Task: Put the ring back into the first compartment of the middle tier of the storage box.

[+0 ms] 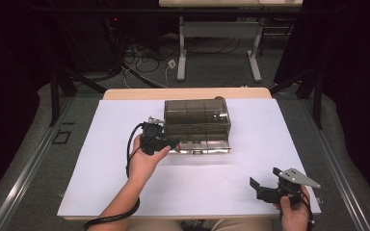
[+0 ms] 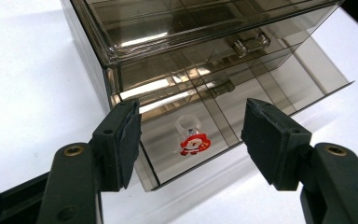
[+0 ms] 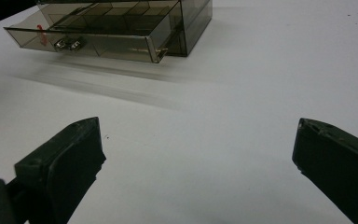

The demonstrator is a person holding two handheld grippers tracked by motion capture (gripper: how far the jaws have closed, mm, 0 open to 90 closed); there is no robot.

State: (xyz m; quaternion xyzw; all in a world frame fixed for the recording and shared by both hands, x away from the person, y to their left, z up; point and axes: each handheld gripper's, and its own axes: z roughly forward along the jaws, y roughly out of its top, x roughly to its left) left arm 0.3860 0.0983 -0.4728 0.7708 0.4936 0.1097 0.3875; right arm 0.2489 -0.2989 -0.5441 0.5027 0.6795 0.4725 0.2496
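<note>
Presently: smoked drawer box (image 1: 197, 124) mid-table (image 1: 115, 183), bottom drawer (image 2: 242, 100) out, Santa ring (image 2: 193, 140) inside; left tool (image 2: 191, 140) released above it, likely just dropped; right tool (image 1: 275, 185) released, idle near edge

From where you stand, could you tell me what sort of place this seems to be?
Probably a lab or recording room: a white table set up in a dark space, loose cables on the grey floor, and another desk's metal legs behind it.
</note>
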